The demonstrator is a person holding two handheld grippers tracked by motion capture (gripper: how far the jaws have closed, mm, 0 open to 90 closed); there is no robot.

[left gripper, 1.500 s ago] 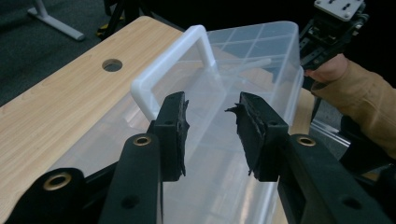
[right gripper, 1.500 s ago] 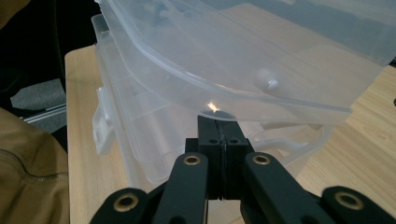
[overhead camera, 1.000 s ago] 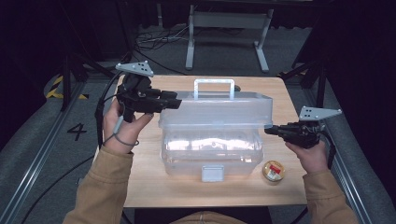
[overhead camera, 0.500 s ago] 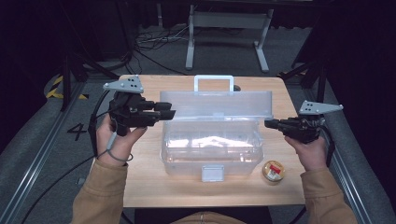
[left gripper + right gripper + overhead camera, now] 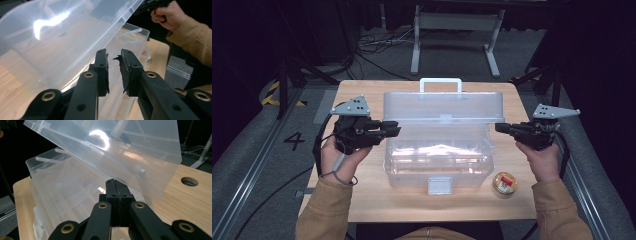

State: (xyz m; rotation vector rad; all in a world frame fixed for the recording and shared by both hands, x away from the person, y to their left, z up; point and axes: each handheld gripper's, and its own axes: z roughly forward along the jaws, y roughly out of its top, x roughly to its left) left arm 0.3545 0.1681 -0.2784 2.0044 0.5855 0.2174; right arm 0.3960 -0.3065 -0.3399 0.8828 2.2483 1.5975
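— Left gripper view first: how do the fingers (image 5: 102,72) stand?

— Apart by a narrow gap, with nothing between the pads; they have just been closing. The left gripper (image 5: 393,128) points at the left end of the clear plastic box (image 5: 437,160), just beside its wall. In the high view I cannot tell whether the tips touch it.

— And the other side?

— The right gripper (image 5: 115,185) has its fingers pressed flat together, holding nothing. In the high view it sits at the right end of the box, tips level with the raised lid's lower edge, close to it — whether touching or not, I cannot tell.

— Where is the box itself?

— In the middle of the wooden tabletop (image 5: 367,200), long side toward the person. Its lid (image 5: 443,106) is tilted up and back — half open — with the white handle (image 5: 440,82) at the far edge and a latch tab (image 5: 438,186) on the near wall. The base looks empty, though glare covers part of it.

— Anything else around?

— A small round tin (image 5: 505,183) with a red and yellow top lies on the tabletop near the box's front right corner, apart from it and just ahead of the right sleeve. A hole (image 5: 189,181) is cut in the tabletop beyond the lid in the right gripper view.
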